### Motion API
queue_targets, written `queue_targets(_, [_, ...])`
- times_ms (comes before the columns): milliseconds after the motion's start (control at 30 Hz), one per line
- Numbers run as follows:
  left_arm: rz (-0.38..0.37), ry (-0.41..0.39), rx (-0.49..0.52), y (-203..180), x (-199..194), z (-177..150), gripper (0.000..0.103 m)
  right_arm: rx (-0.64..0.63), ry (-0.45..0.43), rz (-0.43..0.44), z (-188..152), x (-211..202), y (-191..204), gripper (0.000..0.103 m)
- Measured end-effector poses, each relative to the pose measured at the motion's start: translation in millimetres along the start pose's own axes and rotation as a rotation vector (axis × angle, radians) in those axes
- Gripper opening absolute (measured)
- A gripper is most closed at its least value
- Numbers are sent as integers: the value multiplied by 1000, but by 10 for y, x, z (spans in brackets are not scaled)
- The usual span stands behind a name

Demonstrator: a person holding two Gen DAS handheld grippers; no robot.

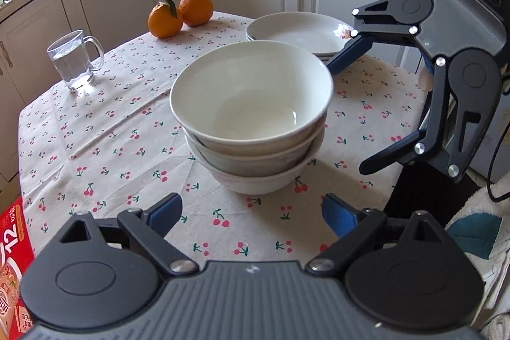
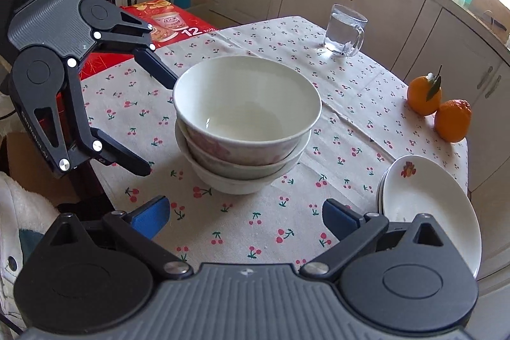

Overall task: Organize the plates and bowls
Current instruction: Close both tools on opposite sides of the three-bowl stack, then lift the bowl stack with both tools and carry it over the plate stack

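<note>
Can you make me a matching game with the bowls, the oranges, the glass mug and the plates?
Things:
1. bowls
2. oranges
3. glass mug
4. plates

Clues:
A. holds water
B. one has a green leaf
C. three stacked in the middle of the table
D. shallow stack, top one has a small flower picture

Pairs: 1-C, 2-B, 3-A, 4-D

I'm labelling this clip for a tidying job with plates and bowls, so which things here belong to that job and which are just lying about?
Belong to the job:
- stack of bowls
- stack of plates
- left tongs, open
- right tongs, open

Just lying about:
- glass mug of water
- two oranges
- red carton
- cherry-print tablecloth
</note>
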State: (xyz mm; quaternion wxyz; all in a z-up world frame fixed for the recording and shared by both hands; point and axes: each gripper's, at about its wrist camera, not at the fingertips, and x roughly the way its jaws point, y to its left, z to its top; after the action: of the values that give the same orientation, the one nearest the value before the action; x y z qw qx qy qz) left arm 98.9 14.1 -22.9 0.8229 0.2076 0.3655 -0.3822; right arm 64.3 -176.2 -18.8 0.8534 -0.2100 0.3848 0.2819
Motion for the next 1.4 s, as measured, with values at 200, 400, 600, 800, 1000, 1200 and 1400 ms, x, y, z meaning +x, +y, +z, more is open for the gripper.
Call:
queue_targets(200, [-47, 21, 44, 127, 190, 25, 94, -40, 32, 15, -7, 210, -51, 103])
queue_targets(400, [-95, 14, 128, 202, 272, 124, 94, -97, 31, 56, 46, 346, -92, 103])
queue_targets(600, [-160, 25, 216, 230, 300, 201, 93, -95, 16, 102, 141, 438, -189, 103])
queue_targets(800, [-201, 20, 250, 283, 314, 237, 92, -112, 6, 134, 195, 489, -205, 103])
queue_targets(1000, [-220, 19, 265, 297, 326, 249, 92, -121, 1, 163, 258, 496, -208, 102])
queue_targets(1200, [-241, 5, 271, 321, 325, 271, 91, -133, 4, 169, 277, 467, -219, 101])
queue_targets(1400, [-269, 12, 289, 335, 351, 293, 87, -141, 22, 182, 277, 500, -210, 96])
